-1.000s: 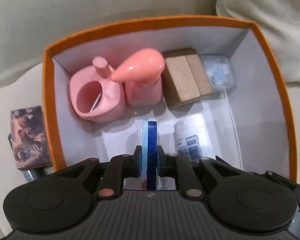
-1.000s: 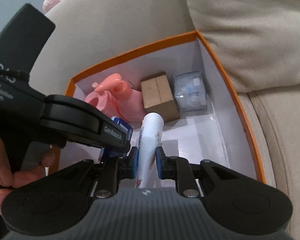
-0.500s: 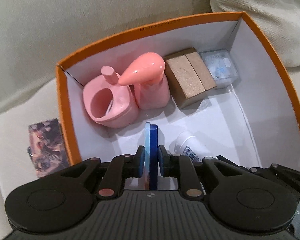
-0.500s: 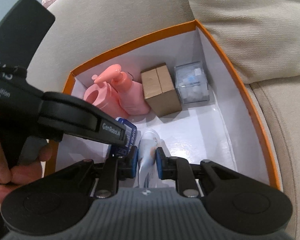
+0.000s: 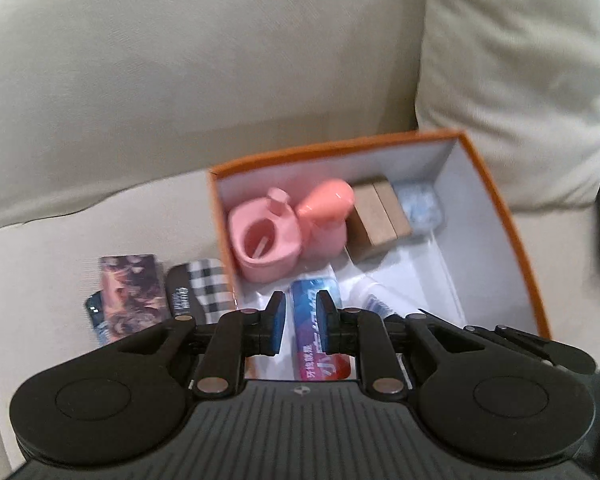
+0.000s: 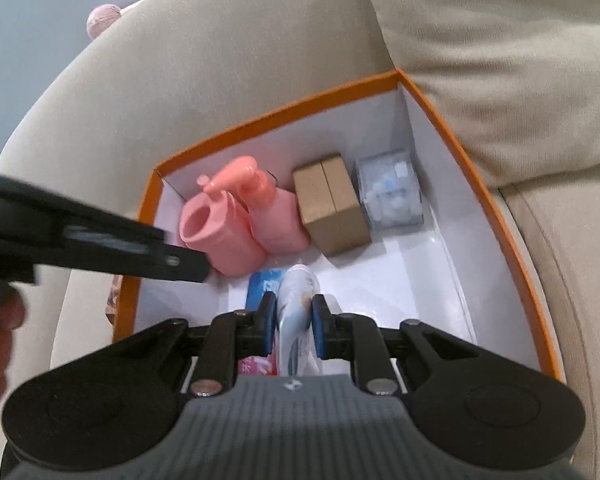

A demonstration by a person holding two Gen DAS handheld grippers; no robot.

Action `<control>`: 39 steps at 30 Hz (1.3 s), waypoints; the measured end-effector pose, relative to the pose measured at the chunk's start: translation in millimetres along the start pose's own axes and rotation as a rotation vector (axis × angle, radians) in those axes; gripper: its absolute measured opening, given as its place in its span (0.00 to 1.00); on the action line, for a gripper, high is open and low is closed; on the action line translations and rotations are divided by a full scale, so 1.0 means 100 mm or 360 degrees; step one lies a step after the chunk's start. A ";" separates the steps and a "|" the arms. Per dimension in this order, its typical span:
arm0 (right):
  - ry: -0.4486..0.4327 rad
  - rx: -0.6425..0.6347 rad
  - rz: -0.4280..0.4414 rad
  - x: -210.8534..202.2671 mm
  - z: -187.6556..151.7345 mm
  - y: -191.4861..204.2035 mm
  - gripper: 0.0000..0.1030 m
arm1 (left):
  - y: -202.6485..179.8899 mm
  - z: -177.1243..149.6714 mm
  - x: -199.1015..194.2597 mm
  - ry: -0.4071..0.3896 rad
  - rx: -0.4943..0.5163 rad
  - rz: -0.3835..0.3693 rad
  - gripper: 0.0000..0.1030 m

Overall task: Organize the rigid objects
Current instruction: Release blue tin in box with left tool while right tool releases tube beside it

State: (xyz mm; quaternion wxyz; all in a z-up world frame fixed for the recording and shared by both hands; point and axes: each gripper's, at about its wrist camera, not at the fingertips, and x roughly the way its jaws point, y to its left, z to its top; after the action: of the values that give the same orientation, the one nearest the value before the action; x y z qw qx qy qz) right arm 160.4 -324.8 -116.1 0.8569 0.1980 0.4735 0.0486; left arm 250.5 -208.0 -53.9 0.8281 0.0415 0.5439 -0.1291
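An orange box [image 5: 332,148] with white inner walls sits on a beige sofa seat. A blue toothpaste carton [image 5: 314,320] lies flat on the box floor near its front. My left gripper [image 5: 300,304] hangs above the carton with its jaws a little apart, and the pads do not touch it. In the right wrist view the same carton [image 6: 262,292] lies just left of a white tube [image 6: 298,284]. My right gripper [image 6: 293,308] is shut on that tube, low inside the orange box [image 6: 276,108].
At the back of the box stand a pink cup [image 5: 264,244], a pink pump bottle [image 5: 324,216], a brown carton [image 5: 376,216] and a clear case [image 5: 420,208]. A patterned pack [image 5: 130,292] and a checked case [image 5: 200,288] lie on the seat left of the box. A cushion [image 5: 520,80] rests behind it.
My left gripper let go of the blue carton, which stood on edge between its pads and now lies flat, then rose and drew back. The right gripper stayed on the tube.
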 end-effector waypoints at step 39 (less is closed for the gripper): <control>0.0402 -0.0296 -0.0071 0.67 0.18 0.20 0.27 | 0.69 -0.40 -0.02 -0.0018 -0.0446 -0.0384 0.13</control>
State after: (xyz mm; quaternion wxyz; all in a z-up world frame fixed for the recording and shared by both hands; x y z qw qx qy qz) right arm 214.4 -293.1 -153.1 0.8061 0.0995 0.5751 0.0979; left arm 232.1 -133.2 -73.0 0.8073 -0.1405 0.5530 -0.1508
